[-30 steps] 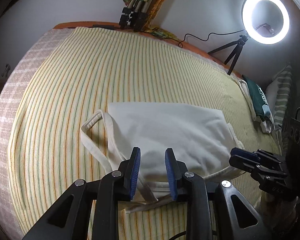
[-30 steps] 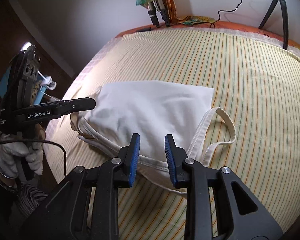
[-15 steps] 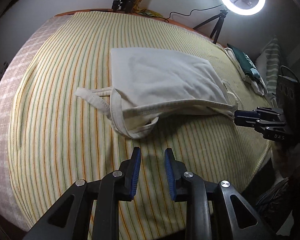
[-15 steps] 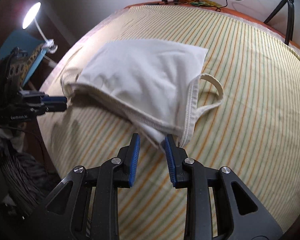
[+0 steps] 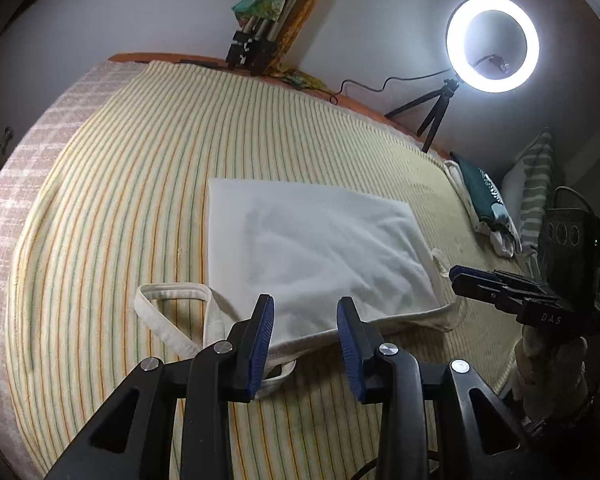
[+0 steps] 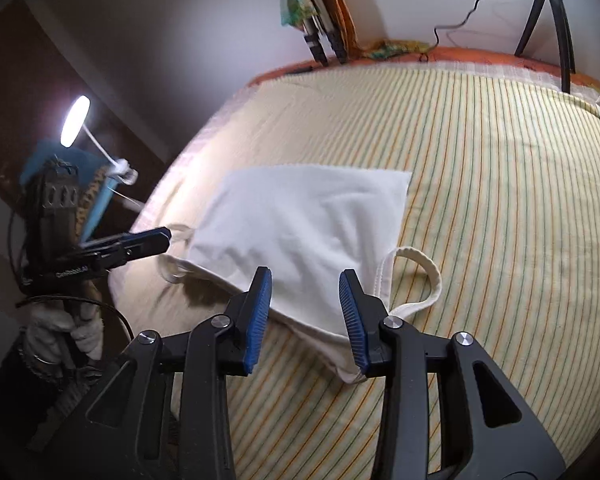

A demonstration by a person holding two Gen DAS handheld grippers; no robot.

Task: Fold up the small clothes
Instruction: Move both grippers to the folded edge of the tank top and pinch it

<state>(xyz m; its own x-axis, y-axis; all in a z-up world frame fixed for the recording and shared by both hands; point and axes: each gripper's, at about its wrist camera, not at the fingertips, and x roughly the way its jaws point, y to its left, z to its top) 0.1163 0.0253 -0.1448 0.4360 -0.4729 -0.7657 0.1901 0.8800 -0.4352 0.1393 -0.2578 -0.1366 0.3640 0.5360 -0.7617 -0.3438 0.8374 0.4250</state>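
Observation:
A white tank top (image 5: 316, 248) lies folded on the striped bed sheet (image 5: 140, 184), its straps (image 5: 172, 312) trailing at the near left. My left gripper (image 5: 305, 334) is open just above the garment's near hem and holds nothing. My right gripper (image 6: 305, 312) is open over the garment (image 6: 300, 232) near its hem, with a strap loop (image 6: 420, 280) to its right. Each gripper shows in the other's view, the right one (image 5: 488, 284) at the garment's right edge and the left one (image 6: 136, 246) at its left edge.
A ring light on a tripod (image 5: 492, 44) stands at the bed's far right. A folded green and white garment (image 5: 484, 200) and a striped pillow (image 5: 536, 188) lie at the right edge. Folded tripods (image 5: 256, 44) lean on the far wall. A desk lamp (image 6: 76, 120) shines left of the bed.
Both grippers pulled back from the garment half a second ago, then came forward again over its near hem. Both stayed open. The garment lies flatter now.

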